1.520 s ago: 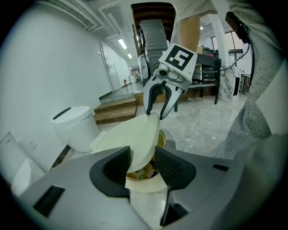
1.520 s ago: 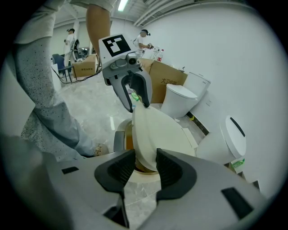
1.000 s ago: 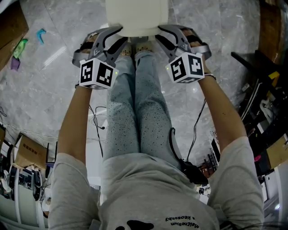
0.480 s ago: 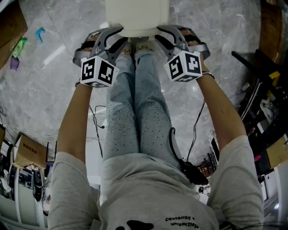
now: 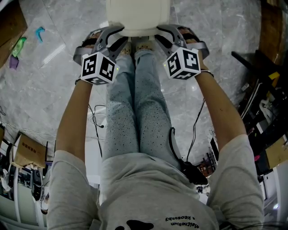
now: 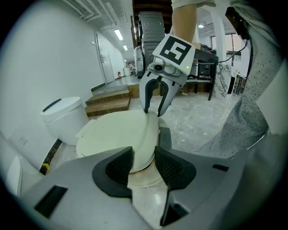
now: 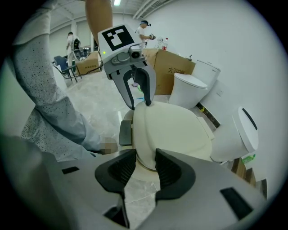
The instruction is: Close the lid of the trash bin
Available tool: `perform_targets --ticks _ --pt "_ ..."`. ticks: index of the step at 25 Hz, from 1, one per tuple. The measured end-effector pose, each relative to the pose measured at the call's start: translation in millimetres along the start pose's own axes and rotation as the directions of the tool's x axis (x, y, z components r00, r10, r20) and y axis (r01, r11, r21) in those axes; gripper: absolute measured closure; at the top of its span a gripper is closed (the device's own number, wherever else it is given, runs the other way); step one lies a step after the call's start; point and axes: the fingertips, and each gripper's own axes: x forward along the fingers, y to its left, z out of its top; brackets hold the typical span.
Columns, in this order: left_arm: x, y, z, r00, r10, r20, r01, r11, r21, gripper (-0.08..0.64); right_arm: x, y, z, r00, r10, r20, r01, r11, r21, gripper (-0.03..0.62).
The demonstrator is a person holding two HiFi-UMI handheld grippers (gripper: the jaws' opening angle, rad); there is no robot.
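Grey marble floor (image 5: 40, 94) | cream lid (image 5: 137, 13) at 12 o'clock, lying flat, seemingly down | left gripper (image 6: 143, 162) at 11, right gripper (image 7: 145, 164) at 1, each pinching its near rim, equally close.

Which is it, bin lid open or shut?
Down: lid lies roughly flat, left gripper and right gripper each pinching its front edge; fully seated or not, cannot tell.

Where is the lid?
Top centre of head view: lid, just past the person's feet, its near edge gripped by left hand-held gripper and right hand-held gripper.
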Motion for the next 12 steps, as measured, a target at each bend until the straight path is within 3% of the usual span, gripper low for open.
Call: perform_targets --ticks 12 --pt "11 -2 -10 0.997 -0.067 -0.035 0.064 0.995 -0.071 0.411 16 2 -5 0.995 0.096 -0.039 -0.088 0.984 0.157 0.440"
